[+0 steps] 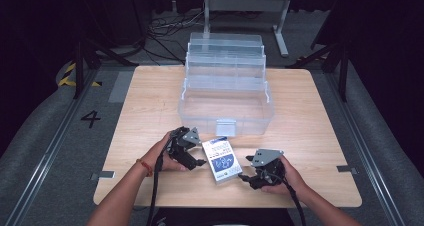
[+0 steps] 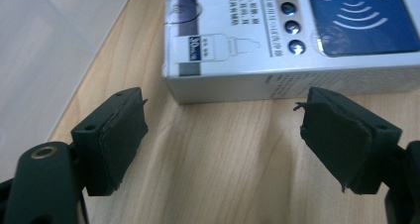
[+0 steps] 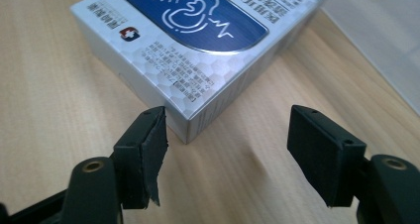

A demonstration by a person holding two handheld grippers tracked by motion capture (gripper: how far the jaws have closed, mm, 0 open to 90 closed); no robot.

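Both forearms come in from the bottom of the high view, angled toward each other. The left gripper (image 1: 200, 162) sits in the left hand (image 1: 165, 151), its jaws spread wide, nothing between them. The right gripper (image 1: 243, 177), cupped by the right hand (image 1: 285, 178), also has its jaws parted (the gap looks somewhat narrower).

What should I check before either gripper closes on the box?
1. Box flat on the table, blue label up: ok.
2. Left gripper open, nothing between its pads: ok.
3. Left gripper lined up: not ok; the box's side lies just beyond its jaws.
4. Right gripper open: ok.
5. Right gripper lined up: not ok; only the box's corner sits by one pad, the rest lies off to that side.
6. Clear bin open behind the box: ok.
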